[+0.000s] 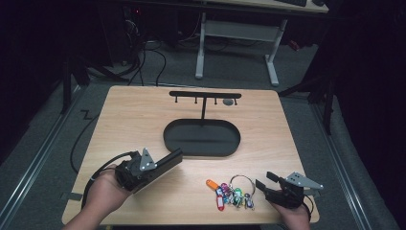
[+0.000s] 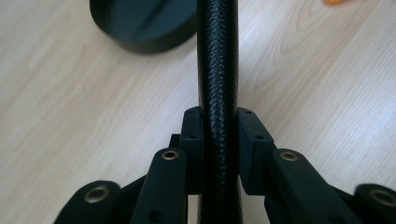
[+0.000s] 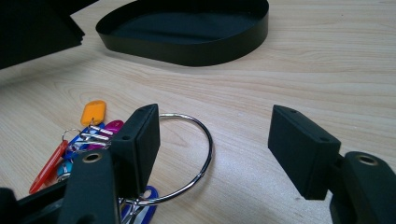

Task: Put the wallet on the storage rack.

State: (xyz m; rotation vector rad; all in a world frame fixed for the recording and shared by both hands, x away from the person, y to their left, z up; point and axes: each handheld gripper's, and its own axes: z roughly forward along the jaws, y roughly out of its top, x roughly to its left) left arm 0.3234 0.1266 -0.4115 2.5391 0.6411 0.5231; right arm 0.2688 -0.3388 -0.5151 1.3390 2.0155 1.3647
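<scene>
Two jaws clamp black wallet (image 2: 218,93) — pebbled grain close-up

The left gripper (image 1: 165,160) is angling up and to the right from the left hand (image 1: 103,191), its jaws lying pressed in close on both sides of a flat black textured piece they are gripping between the pads. The right gripper (image 1: 263,183) is sitting low in the right hand (image 1: 294,215), pointing left, its jaws standing wide apart with nothing between the pads.
</scene>
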